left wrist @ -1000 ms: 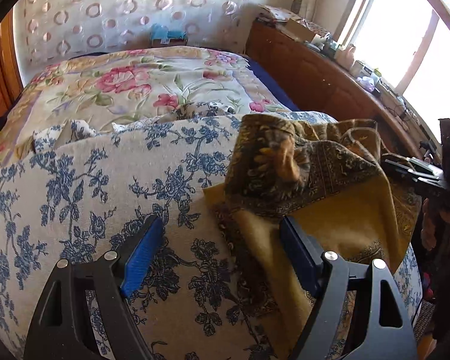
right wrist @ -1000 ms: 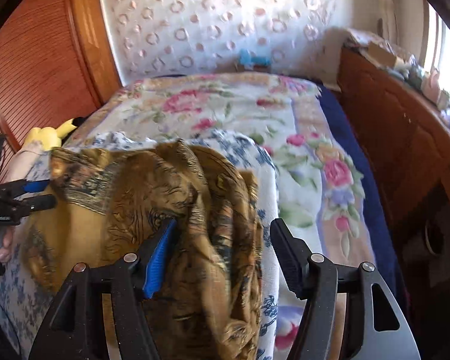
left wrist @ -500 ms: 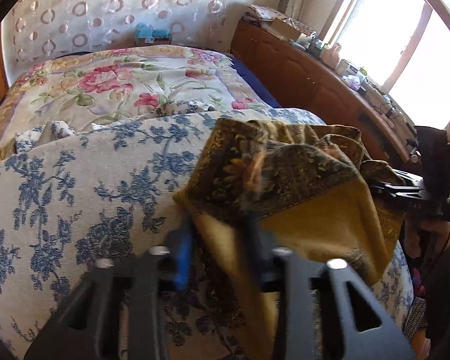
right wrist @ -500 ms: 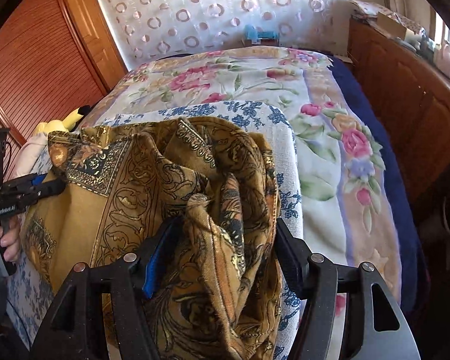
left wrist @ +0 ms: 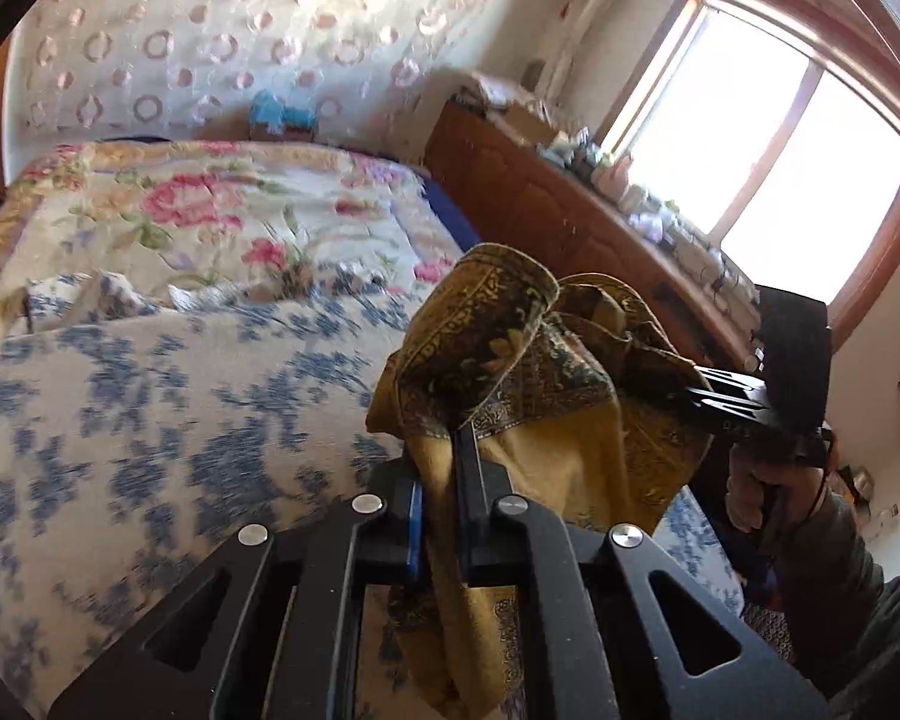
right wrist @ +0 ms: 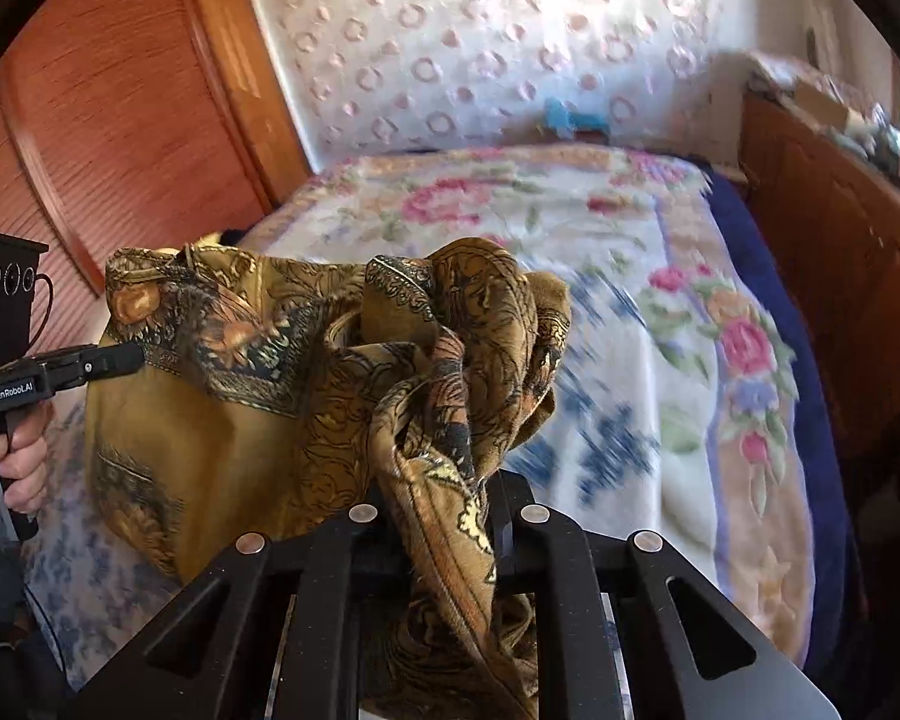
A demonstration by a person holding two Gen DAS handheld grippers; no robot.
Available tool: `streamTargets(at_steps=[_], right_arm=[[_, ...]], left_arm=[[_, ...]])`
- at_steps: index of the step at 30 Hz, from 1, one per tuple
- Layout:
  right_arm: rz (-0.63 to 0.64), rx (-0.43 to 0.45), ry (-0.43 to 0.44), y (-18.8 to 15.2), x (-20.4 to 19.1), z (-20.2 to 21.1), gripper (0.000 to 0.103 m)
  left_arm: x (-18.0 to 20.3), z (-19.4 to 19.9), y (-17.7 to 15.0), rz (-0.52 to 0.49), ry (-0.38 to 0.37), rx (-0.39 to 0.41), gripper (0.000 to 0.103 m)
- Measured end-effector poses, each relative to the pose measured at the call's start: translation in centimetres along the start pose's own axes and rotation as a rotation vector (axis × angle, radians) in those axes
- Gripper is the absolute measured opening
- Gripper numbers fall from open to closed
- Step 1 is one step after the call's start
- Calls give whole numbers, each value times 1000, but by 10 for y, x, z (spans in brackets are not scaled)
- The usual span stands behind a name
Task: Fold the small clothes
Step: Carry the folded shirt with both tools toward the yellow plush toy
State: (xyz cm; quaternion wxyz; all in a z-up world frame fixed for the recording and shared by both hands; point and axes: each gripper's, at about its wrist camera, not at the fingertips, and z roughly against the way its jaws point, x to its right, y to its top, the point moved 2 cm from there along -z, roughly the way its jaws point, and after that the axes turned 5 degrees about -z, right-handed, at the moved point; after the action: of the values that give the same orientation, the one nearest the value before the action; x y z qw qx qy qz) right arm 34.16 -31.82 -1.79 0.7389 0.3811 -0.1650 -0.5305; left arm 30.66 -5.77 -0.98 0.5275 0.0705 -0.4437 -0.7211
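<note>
A mustard and brown patterned scarf [left wrist: 546, 396] hangs bunched between my two grippers, lifted above the bed. My left gripper [left wrist: 444, 480] is shut on one edge of the scarf. My right gripper [right wrist: 444, 516] is shut on the other bunched edge of the scarf [right wrist: 306, 372]. In the left wrist view the right gripper [left wrist: 690, 387] shows at the right, clamped on the cloth. In the right wrist view the left gripper [right wrist: 132, 354] shows at the left, clamped on a corner.
Below lies a bed with a blue-flowered white cover [left wrist: 150, 420] and a rose-patterned blanket [right wrist: 660, 312]. A wooden cabinet [left wrist: 570, 228] with clutter runs along the right under a window [left wrist: 780, 150]. A wooden wardrobe [right wrist: 90, 120] stands at the left.
Both grippers have closed on the scarf and lifted it off the bed. The cloth now hangs bunched between them instead of lying spread on the cover.
</note>
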Motion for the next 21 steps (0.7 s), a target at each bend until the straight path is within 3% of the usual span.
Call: streamTargets(at_steps=[8,16,21], right_arm=[[179,58,140,46,-105,-12,14],[388,48,310,107,-255,-81,14],[502,18,375,138,-341,-132,14]], left_arm=[[-59,113,-22,94,118,153,9],[-147,223,-68,242,313,293,9],[-189,253,-101,332,406,315,9]])
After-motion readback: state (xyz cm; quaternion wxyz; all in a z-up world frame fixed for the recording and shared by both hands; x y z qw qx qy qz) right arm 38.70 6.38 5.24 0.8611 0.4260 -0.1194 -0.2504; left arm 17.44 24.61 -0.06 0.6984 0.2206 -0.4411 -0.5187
